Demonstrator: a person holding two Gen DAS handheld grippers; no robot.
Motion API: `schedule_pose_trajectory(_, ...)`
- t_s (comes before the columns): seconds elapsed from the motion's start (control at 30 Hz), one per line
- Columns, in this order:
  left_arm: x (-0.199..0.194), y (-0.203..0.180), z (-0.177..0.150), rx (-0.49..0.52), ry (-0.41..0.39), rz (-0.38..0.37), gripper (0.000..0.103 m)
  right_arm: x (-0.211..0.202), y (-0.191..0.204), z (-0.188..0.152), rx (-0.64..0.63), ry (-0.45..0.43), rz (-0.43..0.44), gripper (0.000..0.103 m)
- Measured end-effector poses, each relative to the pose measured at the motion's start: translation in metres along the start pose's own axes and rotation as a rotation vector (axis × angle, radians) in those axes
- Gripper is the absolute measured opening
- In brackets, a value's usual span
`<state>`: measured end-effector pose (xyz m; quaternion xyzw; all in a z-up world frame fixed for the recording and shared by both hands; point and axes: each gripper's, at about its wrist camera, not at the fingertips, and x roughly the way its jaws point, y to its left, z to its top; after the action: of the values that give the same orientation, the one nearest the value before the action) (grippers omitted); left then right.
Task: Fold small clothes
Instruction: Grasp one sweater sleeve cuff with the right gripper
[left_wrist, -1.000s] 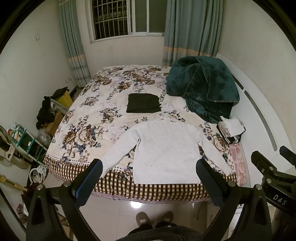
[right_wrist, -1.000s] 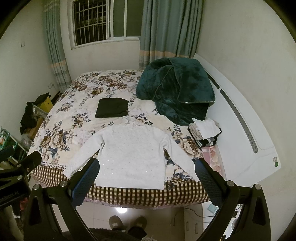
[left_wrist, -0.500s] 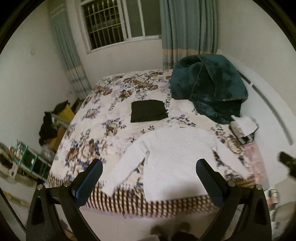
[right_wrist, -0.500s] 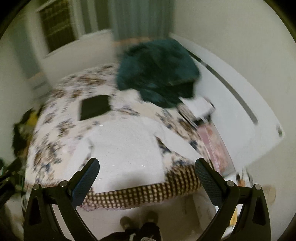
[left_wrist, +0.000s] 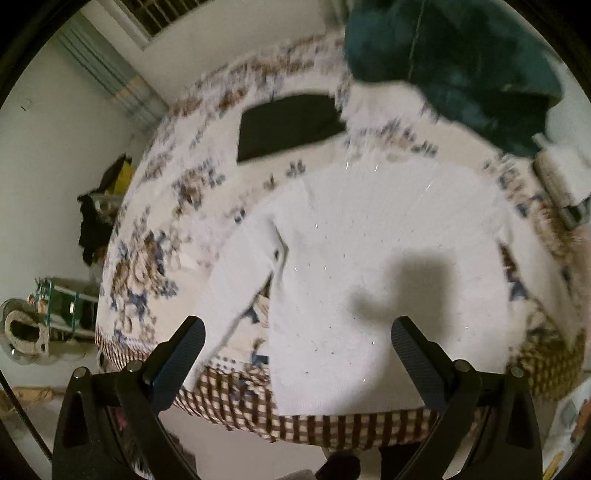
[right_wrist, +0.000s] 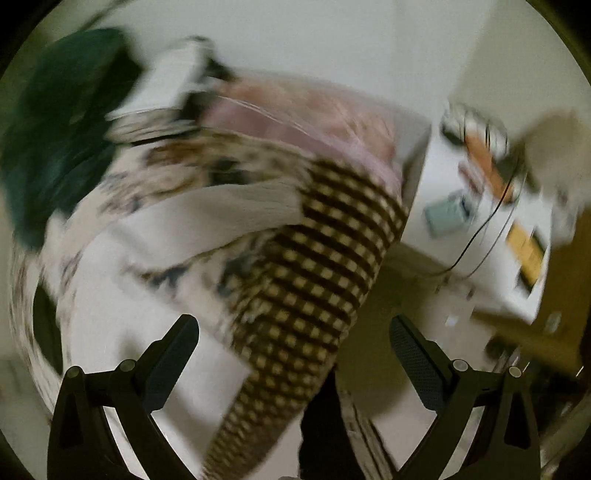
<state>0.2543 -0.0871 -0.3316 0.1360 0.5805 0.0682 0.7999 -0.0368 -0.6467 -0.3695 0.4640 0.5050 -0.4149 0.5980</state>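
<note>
A white knit sweater (left_wrist: 369, 266) lies flat on the floral bedspread (left_wrist: 147, 258), its hem at the bed's near edge and its sleeves spread out. My left gripper (left_wrist: 297, 343) is open and empty, just above the hem. My right gripper (right_wrist: 295, 343) is open and empty over the bed's right corner. The right sleeve (right_wrist: 221, 203) shows blurred ahead of it, ending at the checked border (right_wrist: 314, 266). A folded black garment (left_wrist: 288, 125) lies further up the bed.
A dark green blanket (left_wrist: 461, 66) is heaped at the bed's far right. A small stack of folded clothes (left_wrist: 561, 173) sits by it. A white bedside cabinet (right_wrist: 480, 221) with clutter and a cable stands right of the bed. A shelf (left_wrist: 55, 306) stands at the left.
Both grippers have moved in close to the bed. The left has dropped toward the sweater's hem. The right has swung to the right toward the sleeve and bed corner. Both views are motion-blurred.
</note>
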Motion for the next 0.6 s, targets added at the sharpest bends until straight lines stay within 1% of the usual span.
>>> schedule_pose_trajectory(0.03,0.013,-0.006,0.002,-0.005,0.026,0.000,0.103,0.024,-0.005,0.012,0.040,0.007,0.016,0.103)
schedule_pose_trajectory(0.07,0.033,-0.014,0.006,-0.012,0.068,0.000,0.103,0.052,-0.011,0.024,0.082,0.012,0.034,0.103)
schedule_pose_trajectory(0.1,0.058,-0.022,0.009,-0.024,0.110,0.000,0.103,0.070,-0.010,0.029,0.115,0.018,0.043,0.103)
schedule_pose_trajectory(0.17,0.092,-0.033,0.012,-0.040,0.155,0.011,0.103,0.123,-0.014,0.045,0.211,0.027,0.104,0.103)
schedule_pose_trajectory(0.23,0.124,-0.042,0.014,-0.052,0.193,0.033,0.103,0.159,-0.011,0.050,0.293,0.053,0.146,0.099)
schedule_pose_trajectory(0.27,0.142,-0.045,0.014,-0.063,0.214,0.041,0.103,0.171,-0.011,0.051,0.326,0.057,0.169,0.094)
schedule_pose_trajectory(0.33,0.168,-0.049,0.015,-0.084,0.245,0.041,0.103,0.194,-0.005,0.054,0.384,0.033,0.201,0.079)
schedule_pose_trajectory(0.37,0.182,-0.050,0.016,-0.096,0.257,0.041,0.103,0.197,-0.001,0.054,0.390,0.009,0.197,0.065)
schedule_pose_trajectory(0.4,0.195,-0.048,0.015,-0.110,0.264,0.041,0.103,0.198,0.007,0.054,0.387,-0.030,0.174,0.047)
schedule_pose_trajectory(0.43,0.202,-0.048,0.017,-0.116,0.268,0.041,0.103,0.197,0.013,0.054,0.372,-0.059,0.149,0.040)
schedule_pose_trajectory(0.47,0.212,-0.044,0.017,-0.126,0.273,0.043,0.103,0.192,0.023,0.054,0.339,-0.095,0.124,0.025)
schedule_pose_trajectory(0.5,0.221,-0.039,0.017,-0.139,0.274,0.042,0.103,0.187,0.037,0.054,0.293,-0.119,0.103,0.017)
schedule_pose_trajectory(0.57,0.232,-0.028,0.019,-0.170,0.273,0.034,0.103,0.168,0.074,0.049,0.168,-0.175,0.058,0.016)
schedule_pose_trajectory(0.6,0.236,-0.021,0.021,-0.185,0.270,0.032,0.103,0.157,0.093,0.045,0.105,-0.201,0.054,0.016)
